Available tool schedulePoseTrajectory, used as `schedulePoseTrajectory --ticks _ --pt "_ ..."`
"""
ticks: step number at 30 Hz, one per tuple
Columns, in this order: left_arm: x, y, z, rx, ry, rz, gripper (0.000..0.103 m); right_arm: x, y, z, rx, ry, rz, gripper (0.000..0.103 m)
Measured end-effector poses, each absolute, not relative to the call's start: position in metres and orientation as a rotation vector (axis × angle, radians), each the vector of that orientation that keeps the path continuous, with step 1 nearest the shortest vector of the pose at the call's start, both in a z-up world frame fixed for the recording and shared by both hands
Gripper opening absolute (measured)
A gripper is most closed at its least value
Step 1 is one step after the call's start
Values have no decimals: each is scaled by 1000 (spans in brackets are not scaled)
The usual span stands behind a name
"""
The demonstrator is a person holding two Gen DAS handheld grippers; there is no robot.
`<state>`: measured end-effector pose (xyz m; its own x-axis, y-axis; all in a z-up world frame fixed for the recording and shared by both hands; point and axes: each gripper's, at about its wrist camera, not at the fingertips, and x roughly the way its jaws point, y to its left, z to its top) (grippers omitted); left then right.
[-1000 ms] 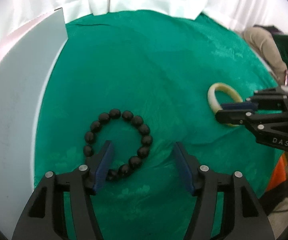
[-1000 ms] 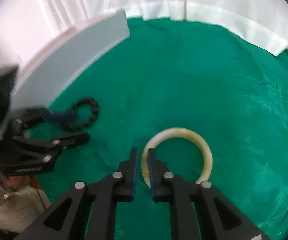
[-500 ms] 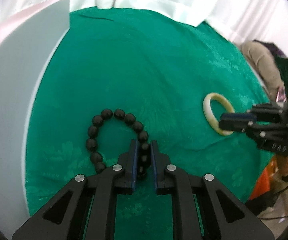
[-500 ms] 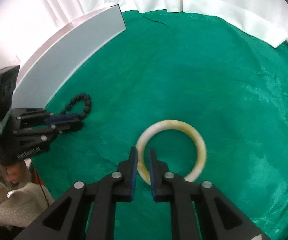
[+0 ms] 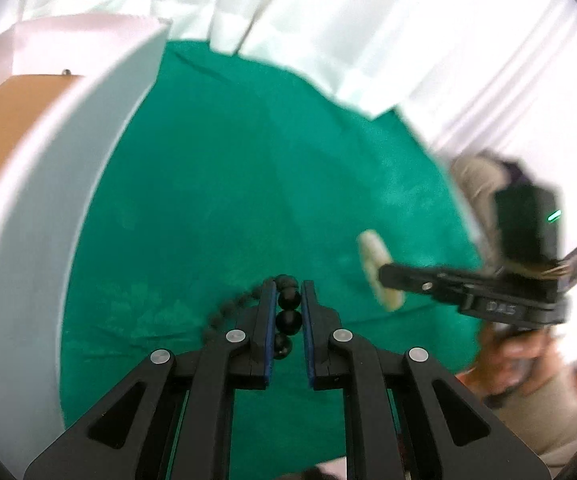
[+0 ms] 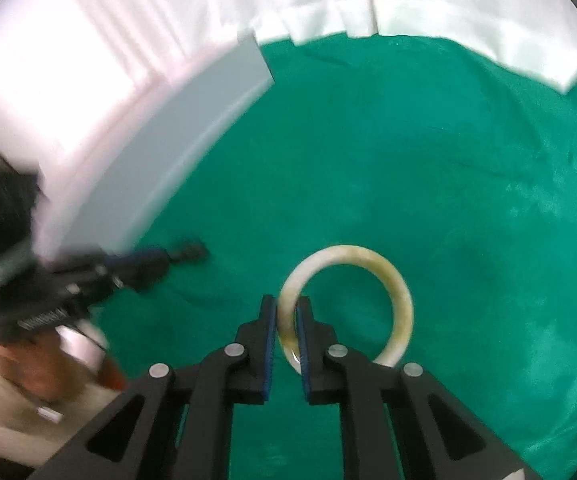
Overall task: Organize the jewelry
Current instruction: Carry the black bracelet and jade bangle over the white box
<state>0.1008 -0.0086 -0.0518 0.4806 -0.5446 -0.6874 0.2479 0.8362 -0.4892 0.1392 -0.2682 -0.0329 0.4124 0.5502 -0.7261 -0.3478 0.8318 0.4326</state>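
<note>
My left gripper [image 5: 288, 292] is shut on a black bead bracelet [image 5: 288, 318] and holds it lifted above the green cloth [image 5: 248, 184]; the loose beads hang to the left of the fingers. My right gripper [image 6: 286, 308] is shut on the rim of a pale jade bangle [image 6: 392, 280] and holds it above the cloth [image 6: 428, 152]. The bangle [image 5: 376, 268] and the right gripper show edge-on at the right of the left wrist view. The left gripper [image 6: 144, 264] shows blurred at the left of the right wrist view.
A white box with a grey-white wall [image 5: 48, 216] stands at the left, with a tan lined inside [image 5: 12, 120] holding a gold chain. It also shows in the right wrist view [image 6: 176, 144]. White curtains hang behind the table. The person's arm [image 5: 528, 380] is at the right.
My left gripper closed on the bead bracelet and lifted it off the cloth. My right gripper, shut on the bangle, lifted it too. Both views rose and tilted toward the box.
</note>
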Motion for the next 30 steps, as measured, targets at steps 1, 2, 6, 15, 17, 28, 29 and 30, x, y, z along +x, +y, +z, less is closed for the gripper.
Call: schedulePoseTrajectory --ticks 1,2,6,15,17,28,29,30 --pt "96 -1 -41 -389 935 -510 10 138 -272 -27 276 980 599 10" --pt "91 6 -30 -430 914 -522 10 137 -275 -20 304 961 620 10" --pt "66 41 15 -541 822 -539 10 134 -259 10 331 891 702 11" --pt "16 179 99 -563 626 -257 10 129 -136 73 155 776 938 11" --pt "21 208 97 -535 638 -162 10 127 -98 79 84 778 987 11" --pt "114 273 -13 -280 929 181 10 114 88 22 -423 943 1150 11" --pt "117 272 -21 -276 945 188 10 110 98 14 -474 951 1139 11" --pt "119 272 -27 -274 961 189 10 108 108 7 -525 954 1124 11"
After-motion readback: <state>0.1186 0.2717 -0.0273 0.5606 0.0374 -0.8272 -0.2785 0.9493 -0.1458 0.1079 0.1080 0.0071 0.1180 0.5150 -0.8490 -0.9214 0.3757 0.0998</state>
